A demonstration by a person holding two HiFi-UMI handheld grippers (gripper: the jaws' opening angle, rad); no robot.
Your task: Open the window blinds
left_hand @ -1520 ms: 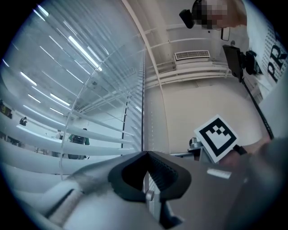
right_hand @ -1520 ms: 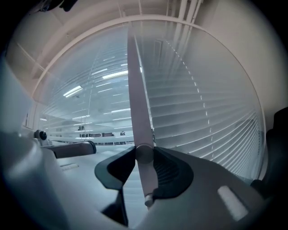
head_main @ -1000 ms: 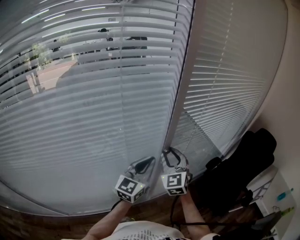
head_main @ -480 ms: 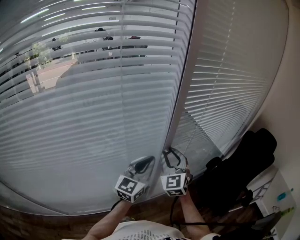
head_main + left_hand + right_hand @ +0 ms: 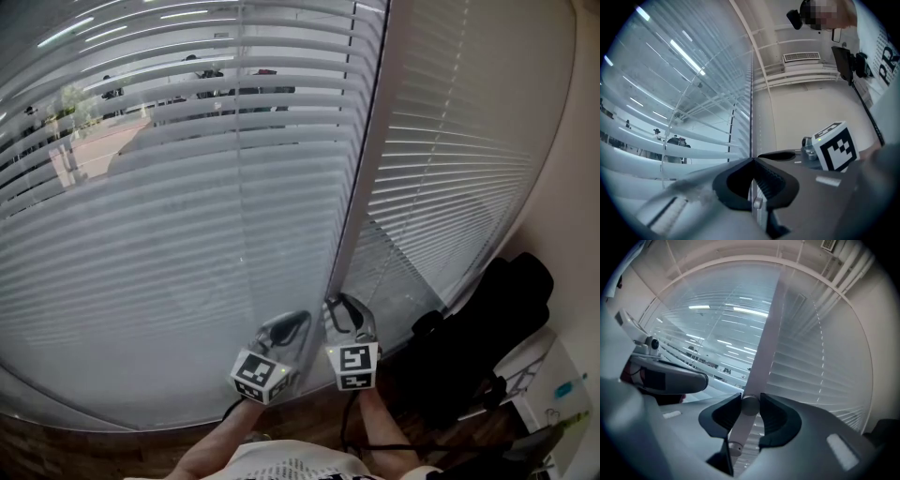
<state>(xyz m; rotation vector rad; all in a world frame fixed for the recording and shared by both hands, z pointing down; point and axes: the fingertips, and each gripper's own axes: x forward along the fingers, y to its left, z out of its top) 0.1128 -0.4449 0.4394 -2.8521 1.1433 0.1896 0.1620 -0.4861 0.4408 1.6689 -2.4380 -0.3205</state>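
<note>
In the head view my left tool (image 5: 300, 321) and right tool (image 5: 342, 306) sit side by side, low at the right edge of the blinds (image 5: 169, 244); the left gripper view shows its jaws together, the right gripper view its jaws clamped on the white wand (image 5: 750, 406)

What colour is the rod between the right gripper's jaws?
White; the rod shows best in the right gripper view.

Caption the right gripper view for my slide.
Right claw clamps the blind's tilt wand, with the slats behind.
</note>
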